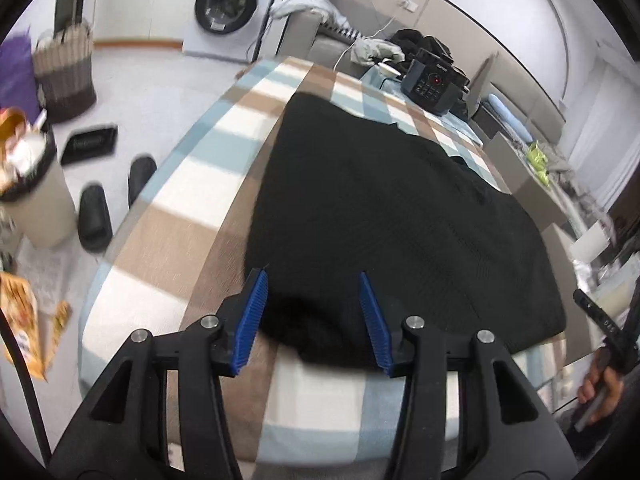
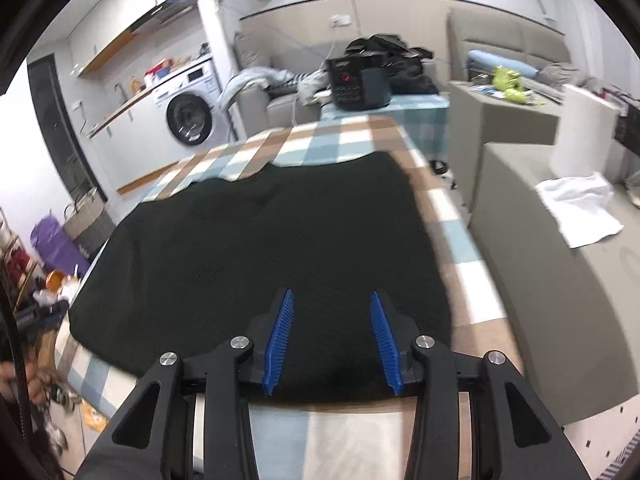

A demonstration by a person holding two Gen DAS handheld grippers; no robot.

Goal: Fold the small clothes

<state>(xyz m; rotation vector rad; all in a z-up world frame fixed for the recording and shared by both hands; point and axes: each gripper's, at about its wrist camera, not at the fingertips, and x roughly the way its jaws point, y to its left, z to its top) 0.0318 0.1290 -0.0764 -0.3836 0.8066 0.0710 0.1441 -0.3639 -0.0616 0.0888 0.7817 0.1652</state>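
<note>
my left tool hangs with its jaws apart over the near left corner of the black garment, gripping nothing; a small rumple of cloth sits between the blue pads. the garment lies spread nearly flat on the checked counter, so i judge the folding barely begun: no clean fold shows, and every fold is left to do. my right tool is also apart, over the near edge of the same garment. the black box at the far end shows a red display, too blurred to read; i can read no writing anywhere.
</note>
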